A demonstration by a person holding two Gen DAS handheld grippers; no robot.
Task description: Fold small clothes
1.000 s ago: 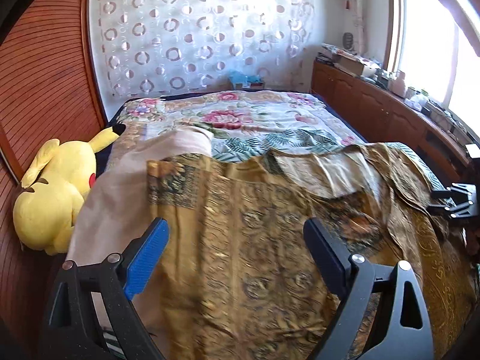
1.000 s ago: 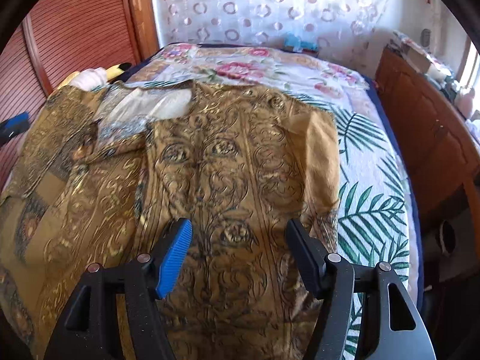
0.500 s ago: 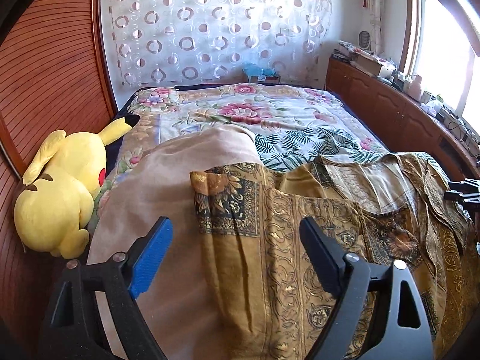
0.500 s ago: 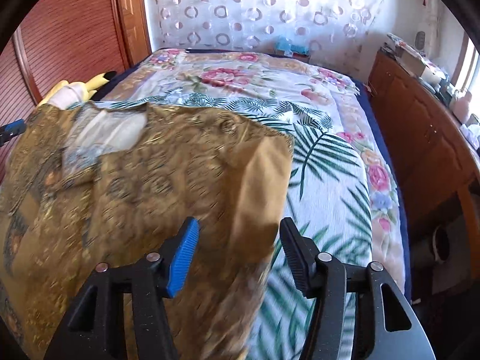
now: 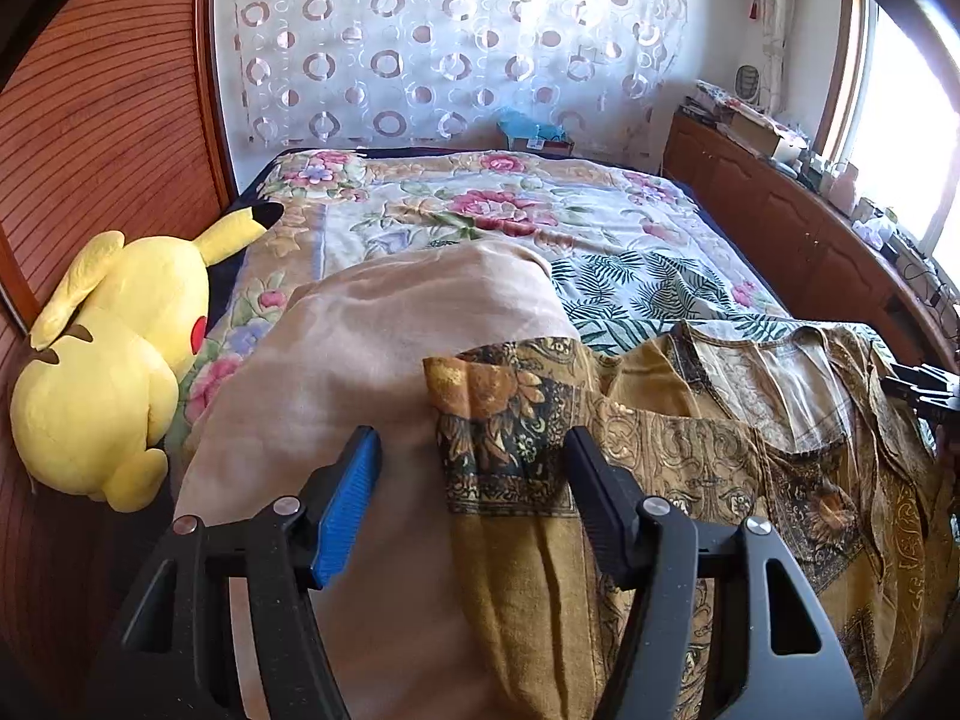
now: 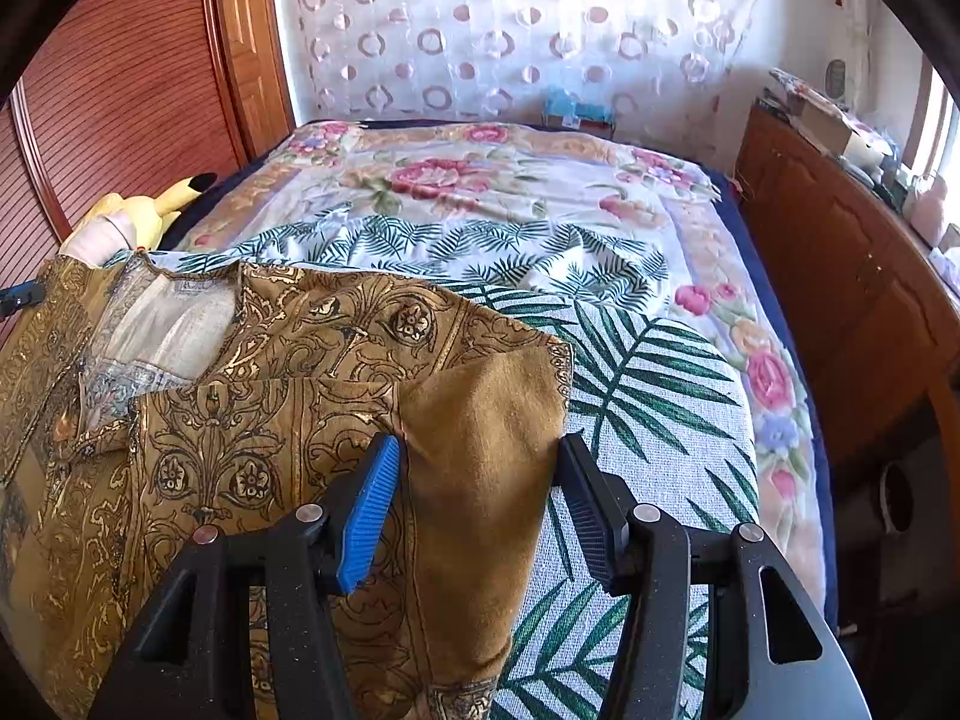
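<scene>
Two claws: both hang over one garment spread on the bed (image 6: 660,372), each angled down toward the cloth.
Garment: a mustard-gold printed top (image 6: 252,420) (image 5: 690,462), thin woven cloth with dark scrollwork and rosettes, and a pale inner lining showing at the open neck (image 6: 162,336).
Garment's lie: it lies roughly flat across the near part of the bed, its long axis running crossways between the two claws, neck opening toward the head of the bed.
Sleeve ends: the one in the left view (image 5: 504,420) has a darker floral band at its cuff; the one in the right view (image 6: 486,438) is turned back to show its plain brown underside.
Left claw (image 5: 471,474): the jaws have just been closing and stand apart, blue ribbed pad on one side, black pad on the other; the banded cuff lies between them, no pad pressing it.
Right claw (image 6: 480,480): jaws apart, the plain turned-back flap filling the gap; the blue pad sits against the cloth's edge, but I cannot tell that it is pinched.
Beige cloth (image 5: 372,360): a soft, matte, rounded heap under and beside the left sleeve.
Bedcover: quilted, with green palm fronds near and pink flowers farther off.
Plush toy (image 5: 102,360): yellow, fuzzy, lying against the ribbed wooden wall (image 5: 90,120).
</scene>
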